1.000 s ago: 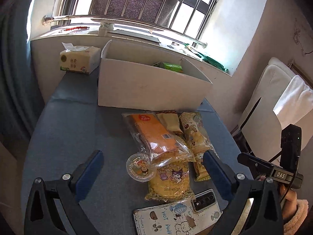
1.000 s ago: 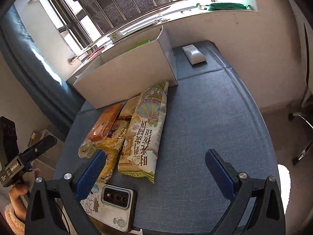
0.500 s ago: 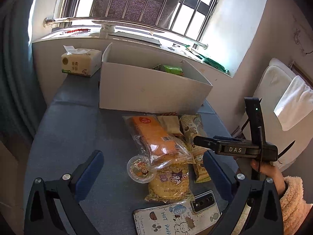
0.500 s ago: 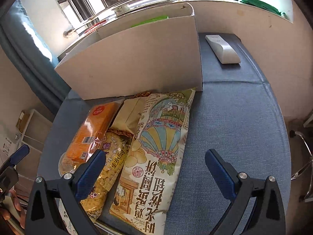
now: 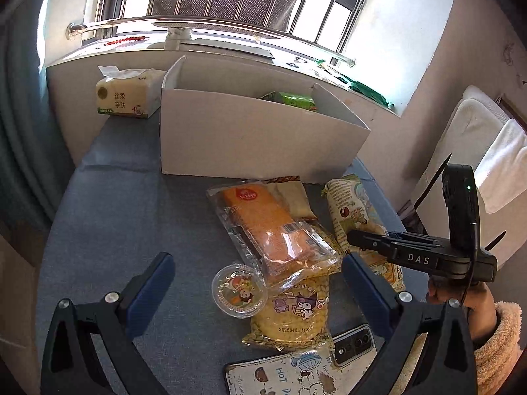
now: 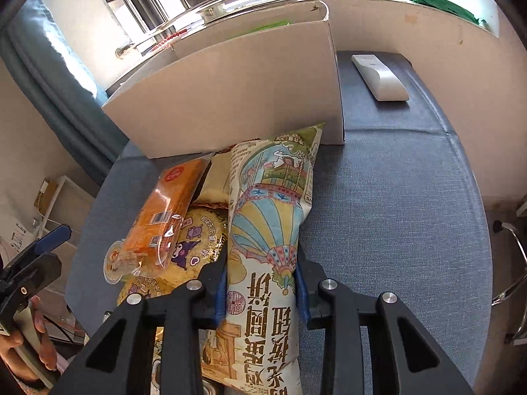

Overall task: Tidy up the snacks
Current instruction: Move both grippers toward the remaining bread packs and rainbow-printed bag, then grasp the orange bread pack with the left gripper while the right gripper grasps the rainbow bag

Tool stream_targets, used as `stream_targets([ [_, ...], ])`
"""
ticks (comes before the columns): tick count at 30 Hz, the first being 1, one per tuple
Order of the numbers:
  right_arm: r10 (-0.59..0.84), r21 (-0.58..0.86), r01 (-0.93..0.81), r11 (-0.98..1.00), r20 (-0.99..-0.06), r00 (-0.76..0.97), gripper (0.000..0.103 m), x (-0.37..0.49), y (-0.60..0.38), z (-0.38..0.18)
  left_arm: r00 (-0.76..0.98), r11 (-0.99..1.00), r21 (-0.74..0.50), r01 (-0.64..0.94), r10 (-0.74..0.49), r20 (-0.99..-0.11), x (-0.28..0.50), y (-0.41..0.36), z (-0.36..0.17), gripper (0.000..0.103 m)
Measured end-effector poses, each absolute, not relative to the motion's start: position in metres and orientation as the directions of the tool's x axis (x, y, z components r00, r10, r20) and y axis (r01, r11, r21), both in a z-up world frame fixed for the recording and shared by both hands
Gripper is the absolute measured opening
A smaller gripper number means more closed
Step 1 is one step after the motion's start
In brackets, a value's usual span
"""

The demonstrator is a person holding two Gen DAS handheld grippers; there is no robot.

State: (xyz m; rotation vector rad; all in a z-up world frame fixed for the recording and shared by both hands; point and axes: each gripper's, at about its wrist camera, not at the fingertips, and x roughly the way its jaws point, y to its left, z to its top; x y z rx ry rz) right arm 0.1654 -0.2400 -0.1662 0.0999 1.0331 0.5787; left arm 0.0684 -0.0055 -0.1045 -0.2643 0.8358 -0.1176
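My right gripper point(image 6: 262, 283) is shut on the balloon-print snack bag point(image 6: 270, 230), which lies on the blue table; it also shows in the left wrist view point(image 5: 357, 214). My left gripper point(image 5: 257, 279) is open and empty above the snack pile. Beside the bag lie an orange cake pack point(image 5: 263, 220), a yellow Kuromi bag point(image 5: 296, 312), a round jelly cup point(image 5: 239, 289) and a tan packet point(image 5: 294, 194). A white cardboard box point(image 5: 250, 141) with a green pack point(image 5: 294, 100) inside stands behind them.
A tissue pack point(image 5: 126, 97) stands left of the box. A white remote point(image 6: 380, 77) lies right of the box. A phone point(image 5: 354, 345) and a printed card point(image 5: 296, 375) lie at the table's near edge. A white chair point(image 5: 477, 151) stands on the right.
My right gripper moved forward over the balloon-print bag and shut on it. The left gripper stayed nearly still and open.
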Motion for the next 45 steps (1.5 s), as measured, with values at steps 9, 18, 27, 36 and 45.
stream_targets([
  [9, 0.526, 0.383, -0.369, 0.847, -0.705, 0.475, 0.035, 0.130, -0.287, -0.129, 0.539, 0.973, -0.230, -0.035, -0.176, -0.824, 0.149, -0.041, -0.128, 0.103],
  [18, 0.525, 0.394, -0.351, 0.849, -0.705, 0.477, 0.035, 0.117, -0.303, -0.133, 0.438, 0.975, -0.131, -0.182, -0.039, -0.898, 0.185, -0.042, -0.169, 0.103],
  [27, 0.545, 0.398, -0.383, 0.834, -0.706, 0.452, 0.035, 0.117, -0.290, -0.140, 0.586, 0.982, -0.183, -0.052, -0.118, -0.801, 0.143, -0.012, -0.130, 0.057],
  [36, 0.595, 0.394, -0.458, 0.797, -0.643, 0.482, 0.036, 0.136, -0.263, -0.105, 0.772, 0.974, -0.225, 0.020, -0.158, -0.616, 0.103, 0.021, -0.037, 0.057],
  [45, 0.607, 0.377, -0.479, 0.793, -0.559, 0.565, 0.036, 0.253, -0.217, -0.026, 0.852, 0.958, -0.283, 0.043, -0.183, -0.490, 0.203, 0.052, 0.027, 0.057],
])
